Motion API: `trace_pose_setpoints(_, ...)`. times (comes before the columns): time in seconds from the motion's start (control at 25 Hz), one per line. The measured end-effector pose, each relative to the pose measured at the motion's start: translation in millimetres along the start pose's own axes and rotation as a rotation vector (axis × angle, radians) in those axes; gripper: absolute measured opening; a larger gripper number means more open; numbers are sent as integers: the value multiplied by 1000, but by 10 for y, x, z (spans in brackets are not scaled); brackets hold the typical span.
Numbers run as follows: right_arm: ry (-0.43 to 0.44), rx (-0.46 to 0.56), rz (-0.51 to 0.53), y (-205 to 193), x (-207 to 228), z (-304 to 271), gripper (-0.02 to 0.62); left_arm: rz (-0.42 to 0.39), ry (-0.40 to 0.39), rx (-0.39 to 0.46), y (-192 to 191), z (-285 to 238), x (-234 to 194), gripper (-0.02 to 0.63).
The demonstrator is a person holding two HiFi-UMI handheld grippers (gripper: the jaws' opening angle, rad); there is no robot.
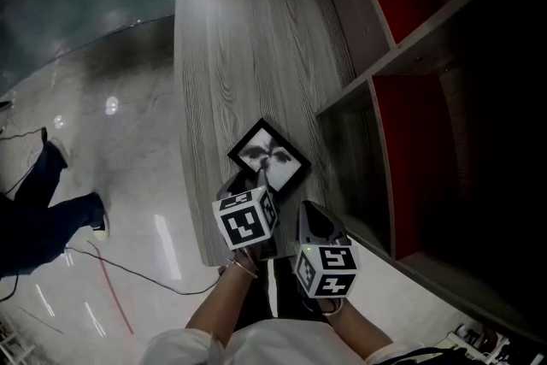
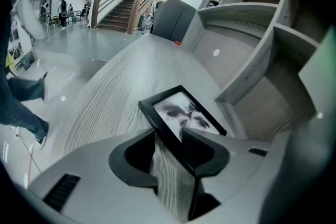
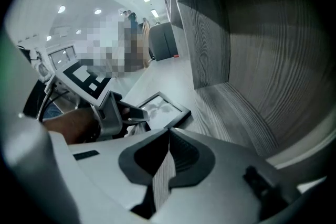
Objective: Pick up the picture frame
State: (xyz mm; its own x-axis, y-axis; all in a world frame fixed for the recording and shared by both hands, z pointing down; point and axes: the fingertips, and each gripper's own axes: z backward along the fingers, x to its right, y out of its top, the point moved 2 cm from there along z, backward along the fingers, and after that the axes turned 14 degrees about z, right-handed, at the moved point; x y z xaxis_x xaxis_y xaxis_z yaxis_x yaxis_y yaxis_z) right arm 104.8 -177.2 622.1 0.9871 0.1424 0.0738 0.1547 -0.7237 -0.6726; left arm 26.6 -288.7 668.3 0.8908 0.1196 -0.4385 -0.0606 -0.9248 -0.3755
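Observation:
A black picture frame (image 1: 273, 155) with a dark flower print lies near the front end of the grey wood table (image 1: 231, 30). My left gripper (image 1: 259, 177) is shut on its near corner. In the left gripper view the picture frame (image 2: 186, 113) runs tilted between the jaws, its black edge pressed in the left gripper (image 2: 170, 140). My right gripper (image 1: 309, 209) hovers just right of the frame, shut with nothing in it. From the right gripper view I see the picture frame (image 3: 164, 109) ahead, the left gripper (image 3: 134, 113) clamped on it, and the right gripper (image 3: 168, 136) with jaws touching.
A wooden shelf unit (image 1: 402, 98) with red back panels stands along the table's right side, close to the right gripper. The table's left edge (image 1: 178, 141) drops to a glossy floor, where a person's leg (image 1: 43, 218) and a cable (image 1: 128, 269) show.

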Motion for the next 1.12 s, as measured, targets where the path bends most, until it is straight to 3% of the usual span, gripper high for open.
trace_pose_setpoints(0.28, 1, 1, -4, 11, 13, -2, 32, 1, 67, -8, -16, -20, -3, 166)
trace_pose_setpoints(0.72, 6, -4, -12, 11, 28, -25, 32, 104, -15, -58, 79, -40, -45, 100)
trace_pose_setpoints(1.12, 12, -6, -11, 27, 34, -62, 32, 120, -53, -52, 153, 31, -173, 77)
